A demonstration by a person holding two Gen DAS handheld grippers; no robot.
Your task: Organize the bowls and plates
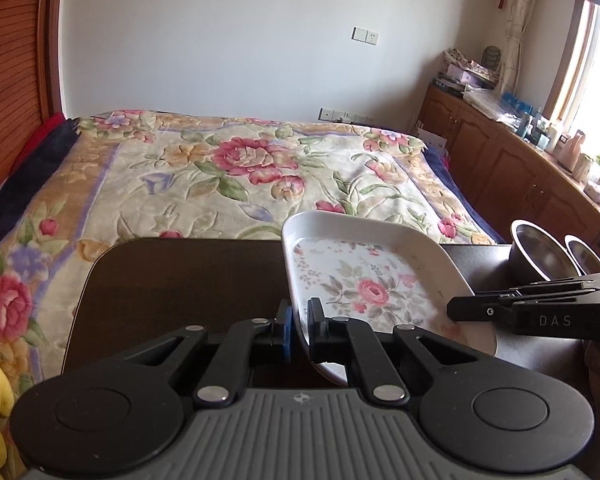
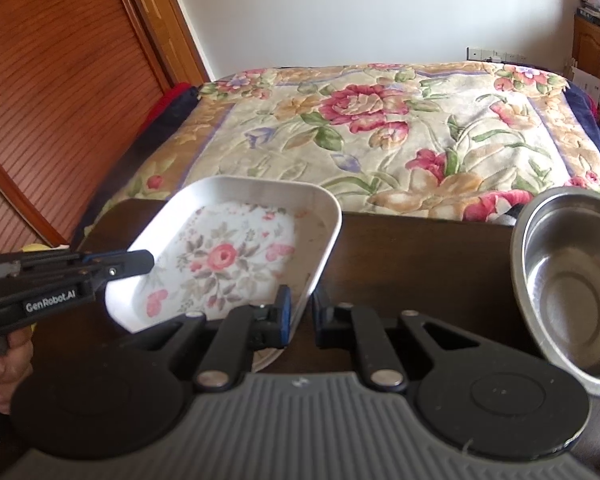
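A white rectangular dish with a pink flower print sits over the dark table. My left gripper is shut on the dish's left rim, seen side-on in the right wrist view as the left gripper. My right gripper is shut on the opposite rim of the dish; it reaches in from the right as the right gripper. A round white plate's edge shows under the dish. Two steel bowls stand at the right, the nearer bowl beside my right gripper.
Behind the table lies a bed with a floral blanket. Wooden cabinets with clutter on top run along the right wall. A slatted wooden door stands at the left. A hand holds the left gripper's handle.
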